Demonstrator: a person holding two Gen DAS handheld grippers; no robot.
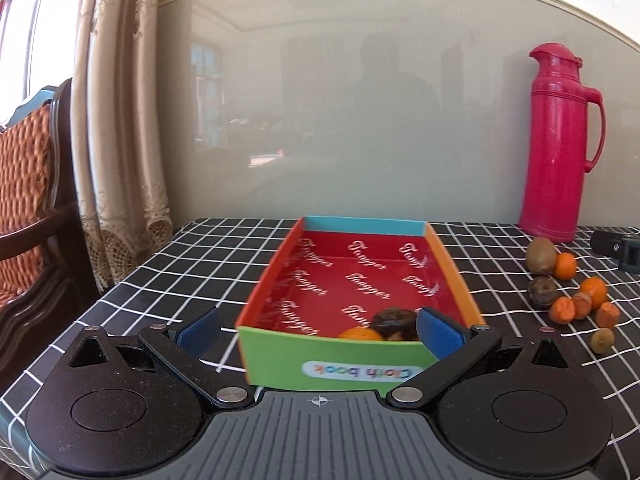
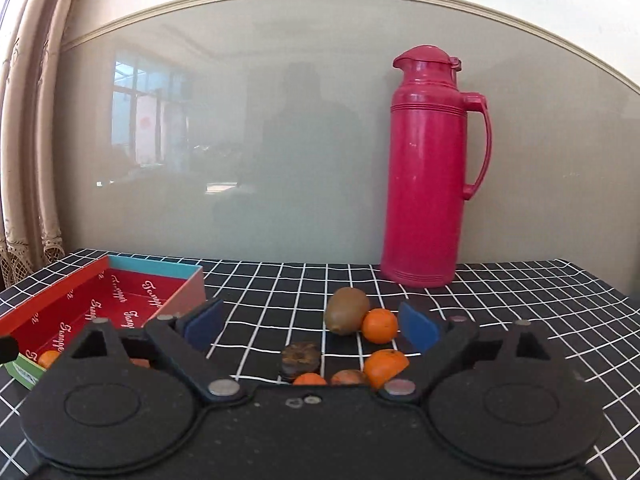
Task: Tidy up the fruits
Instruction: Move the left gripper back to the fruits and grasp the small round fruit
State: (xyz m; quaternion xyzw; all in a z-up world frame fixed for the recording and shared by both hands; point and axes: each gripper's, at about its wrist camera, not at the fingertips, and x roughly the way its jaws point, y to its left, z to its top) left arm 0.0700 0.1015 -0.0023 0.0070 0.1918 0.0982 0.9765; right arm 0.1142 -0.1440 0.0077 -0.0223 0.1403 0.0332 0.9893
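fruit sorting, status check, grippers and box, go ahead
Left gripper open, straddling box near wall. Right gripper open, empty, facing loose fruit. Kiwi and tangerine still on cloth. Nothing blocking.

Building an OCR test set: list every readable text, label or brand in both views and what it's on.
"Cloth book": label on the box's green near wall, seen upside down in the left wrist view.
"Tangger", roughly; script repeated across the red box floor; spelling uncertain.
Pink thermos: no text visible.
Nothing else legible.
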